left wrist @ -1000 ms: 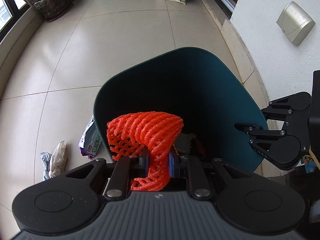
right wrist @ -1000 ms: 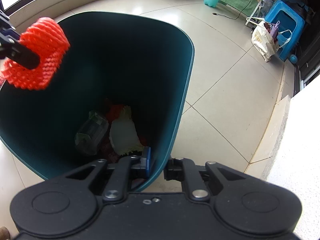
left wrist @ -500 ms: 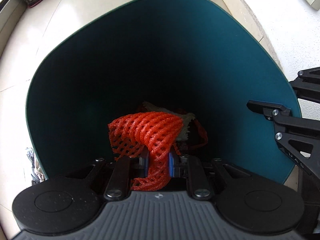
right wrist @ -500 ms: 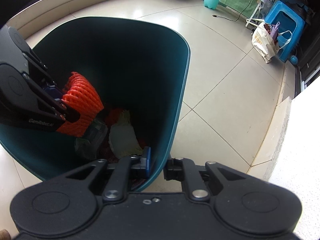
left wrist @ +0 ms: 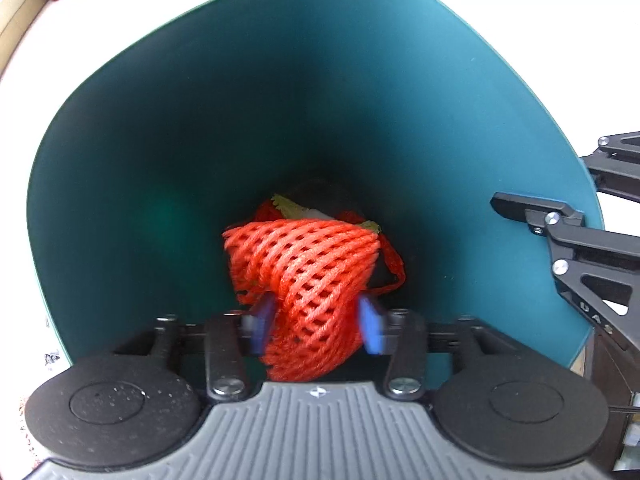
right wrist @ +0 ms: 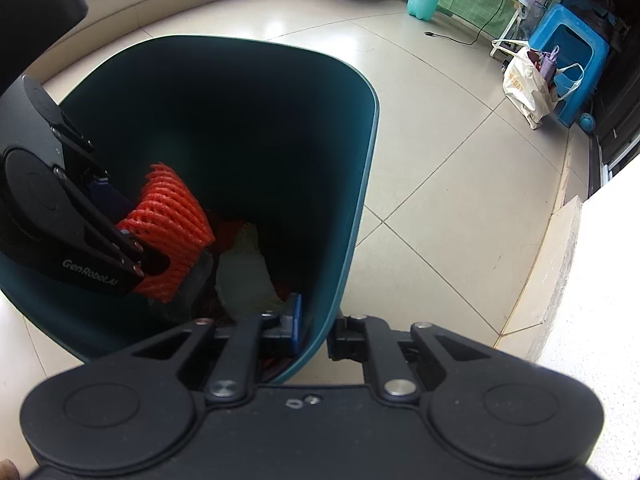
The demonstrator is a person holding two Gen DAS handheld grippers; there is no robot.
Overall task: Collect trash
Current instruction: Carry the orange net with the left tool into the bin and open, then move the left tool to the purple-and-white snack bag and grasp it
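Left gripper (left wrist: 316, 326), we are noting, is opening its jaws around the orange foam net (left wrist: 308, 280) deep inside the teal bin (left wrist: 320, 80), pads drawing clear, while the right gripper (right wrist: 314, 330) is clamping the bin's near rim.

Daylight is glaring off the pale glossy floor tiles (right wrist: 420, 128) — the deep teal plastic bin (left wrist: 320, 92) is darkening inside, blue rubber pads (left wrist: 370, 328) blurring, edges bowing.
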